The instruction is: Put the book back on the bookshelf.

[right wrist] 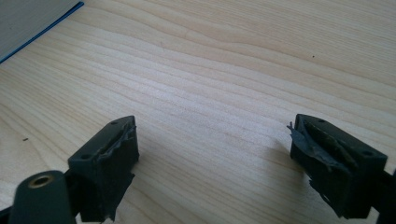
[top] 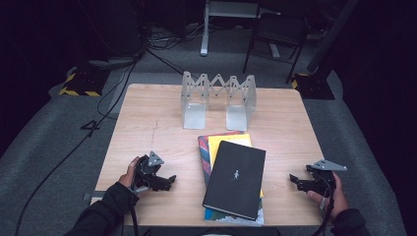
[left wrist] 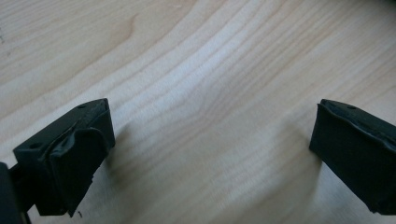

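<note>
1. On the wooden surface [top: 147,123] we see a stack of books near the front edge, roughly centred between the two hands.
2. We count a black book [top: 235,179] on top, lying slightly tilted, with a yellow book [top: 229,141] showing beneath its far end and a multicoloured book [top: 203,150] under both, its edge visible on the left and at the near corner.
3. Toward the far edge of the surface we see a pale grey expandable bookend rack [top: 218,100] standing upright, well apart from the stack.
4. We see the left claw [top: 169,181] low over the surface to the left of the books, held in the left hand [top: 132,172]; in the left gripper view [left wrist: 212,140] its jaws stand wide apart with bare wood between them, holding nothing.
5. We see the right claw [top: 293,181] low over the surface to the right of the stack, held in the right hand [top: 330,195]; in the right gripper view [right wrist: 212,144] its jaws are likewise spread wide and empty.
6. In the right gripper view we also catch a blue-edged corner of a book [right wrist: 32,21] at the upper left, apart from the jaws.
7. Around the surface we see grey carpet [top: 54,132] with black cables [top: 74,147] running across it on the left.
</note>
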Demonstrator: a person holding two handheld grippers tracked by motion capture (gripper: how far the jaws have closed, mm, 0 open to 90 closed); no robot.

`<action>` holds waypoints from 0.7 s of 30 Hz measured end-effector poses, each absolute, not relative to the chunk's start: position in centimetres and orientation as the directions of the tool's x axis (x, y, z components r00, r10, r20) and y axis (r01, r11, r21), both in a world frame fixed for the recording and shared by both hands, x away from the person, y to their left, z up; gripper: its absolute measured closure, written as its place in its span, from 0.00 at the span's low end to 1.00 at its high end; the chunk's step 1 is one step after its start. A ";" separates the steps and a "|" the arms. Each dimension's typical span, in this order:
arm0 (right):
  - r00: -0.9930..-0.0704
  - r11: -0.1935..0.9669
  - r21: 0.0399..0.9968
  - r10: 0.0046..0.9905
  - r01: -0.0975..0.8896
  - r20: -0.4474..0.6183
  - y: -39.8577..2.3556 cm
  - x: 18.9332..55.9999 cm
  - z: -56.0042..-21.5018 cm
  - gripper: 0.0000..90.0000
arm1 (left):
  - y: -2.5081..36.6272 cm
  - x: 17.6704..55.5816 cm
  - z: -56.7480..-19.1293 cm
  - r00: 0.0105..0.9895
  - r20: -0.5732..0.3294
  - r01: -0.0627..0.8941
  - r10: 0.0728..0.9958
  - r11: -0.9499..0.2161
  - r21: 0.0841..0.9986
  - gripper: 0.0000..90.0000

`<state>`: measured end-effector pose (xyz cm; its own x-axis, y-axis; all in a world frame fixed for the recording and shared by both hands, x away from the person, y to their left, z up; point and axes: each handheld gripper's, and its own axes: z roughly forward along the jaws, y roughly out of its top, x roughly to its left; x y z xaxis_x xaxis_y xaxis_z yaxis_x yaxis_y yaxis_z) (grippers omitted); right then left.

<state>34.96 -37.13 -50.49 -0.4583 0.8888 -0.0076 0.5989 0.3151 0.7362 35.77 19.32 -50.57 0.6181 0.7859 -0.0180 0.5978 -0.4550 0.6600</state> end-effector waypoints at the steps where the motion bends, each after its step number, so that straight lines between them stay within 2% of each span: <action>1: -0.458 0.315 0.736 0.889 0.599 -0.008 -37.1 35.0 -50.5 0.17 | 19.3 35.8 -50.6 0.618 -0.018 0.598 0.786 -0.455 0.660 0.00; 8: -0.483 0.338 0.728 0.875 0.596 -0.010 -37.1 34.8 -50.3 0.22 | 18.8 36.1 -50.6 0.633 -0.010 0.584 0.774 -0.469 0.663 0.00; 10: -0.500 0.346 0.727 0.866 0.592 -0.005 -37.0 34.7 -50.1 0.30 | 18.7 36.1 -50.6 0.641 -0.014 0.579 0.767 -0.472 0.664 0.00; 15: -0.578 0.340 0.768 0.814 0.543 0.049 -36.5 34.0 -49.4 0.30 | 18.3 36.1 -50.6 0.674 -0.006 0.556 0.738 -0.502 0.662 0.01; 17: -0.644 0.366 0.798 0.764 0.479 0.036 -35.1 32.8 -47.7 0.30 | 18.1 36.1 -50.5 0.703 -0.003 0.535 0.711 -0.527 0.660 0.01; 21: -0.689 0.374 0.821 0.724 0.431 0.032 -33.3 31.8 -45.8 0.26 | 17.8 36.3 -50.5 0.735 -0.010 0.517 0.678 -0.551 0.655 0.00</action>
<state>31.82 -33.30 -45.79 -0.6890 0.7241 0.0316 0.4311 0.3743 0.8210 36.29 17.78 -50.49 0.7346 0.6785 -0.0097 0.5173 -0.5507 0.6551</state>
